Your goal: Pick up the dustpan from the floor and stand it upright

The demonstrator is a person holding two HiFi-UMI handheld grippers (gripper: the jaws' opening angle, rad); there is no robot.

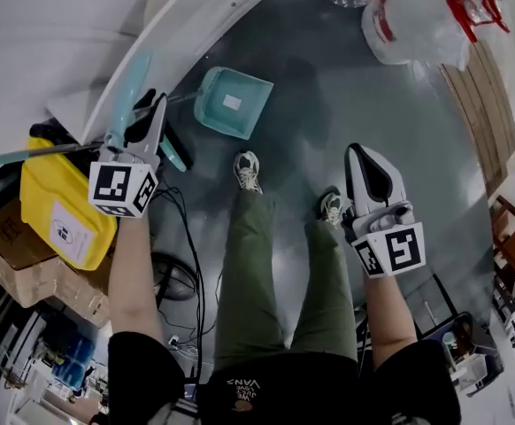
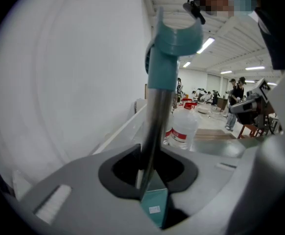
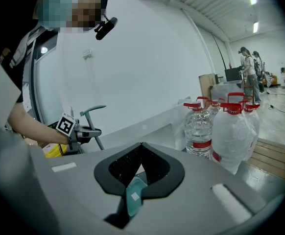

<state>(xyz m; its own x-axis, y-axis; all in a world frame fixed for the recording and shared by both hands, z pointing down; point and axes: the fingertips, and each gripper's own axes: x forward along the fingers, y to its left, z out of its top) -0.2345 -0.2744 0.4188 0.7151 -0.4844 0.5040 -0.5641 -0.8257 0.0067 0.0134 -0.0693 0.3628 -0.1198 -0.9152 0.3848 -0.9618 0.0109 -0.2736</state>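
Left gripper (image 1: 151, 115) clamped — right gripper (image 1: 365, 158) jaws together.

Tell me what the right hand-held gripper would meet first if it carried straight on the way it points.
Probably the low white ledge at the wall's foot, left of the water bottles. The right hand-held gripper is shut and empty; the dustpan shows below its line. Depth is unclear.

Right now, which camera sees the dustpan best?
The head view: the dustpan shows its full teal scoop. The left gripper view shows mostly its handle between the jaws; the right gripper view only a teal sliver.
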